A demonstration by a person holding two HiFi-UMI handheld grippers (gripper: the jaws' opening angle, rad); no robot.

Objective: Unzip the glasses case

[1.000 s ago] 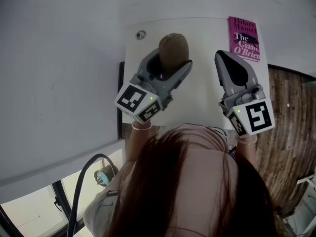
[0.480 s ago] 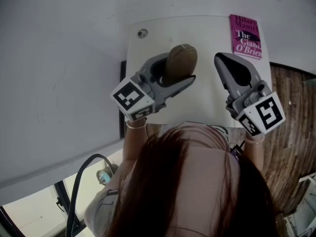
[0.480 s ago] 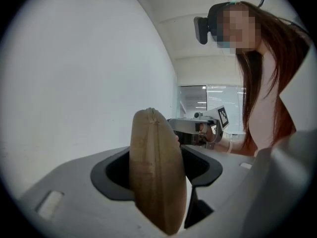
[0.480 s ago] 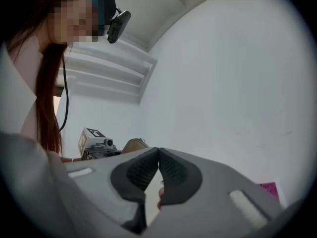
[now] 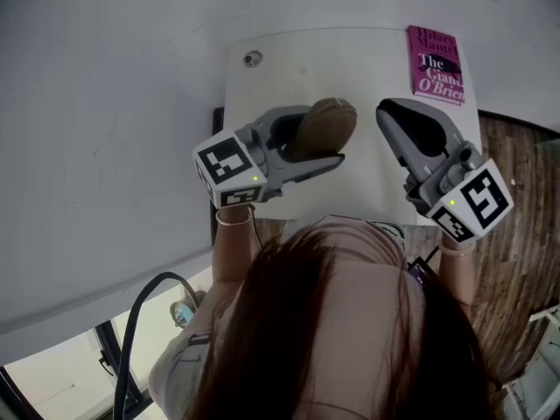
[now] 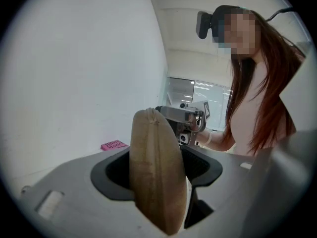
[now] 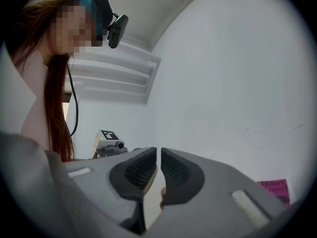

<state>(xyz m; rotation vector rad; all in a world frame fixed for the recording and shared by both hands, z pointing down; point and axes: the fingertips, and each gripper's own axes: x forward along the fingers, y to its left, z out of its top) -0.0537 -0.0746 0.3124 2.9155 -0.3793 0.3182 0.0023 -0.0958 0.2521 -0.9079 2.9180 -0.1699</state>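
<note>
Gripping one glasses case (image 5: 331,121) (left gripper (image 5: 321,136)) | one book (image 5: 435,66) | one table (image 5: 367,68)

Swings the left gripper (image 5: 325,143) round from pointing up the table (image 5: 262,86) to pointing across it, toward the right gripper (image 5: 385,108). Carries the clamped glasses case (image 5: 328,122) rightward and lower in the head view, tilted flatter. Has just been opening the right jaws to a slit, nothing between them.

White table with two small things on its far edge

A small white table (image 5: 359,68) stands against a white wall; a magenta paperback book (image 5: 435,64) lies flat in its far right corner, and a small round metal fitting (image 5: 253,59) sits near its far left corner.
</note>
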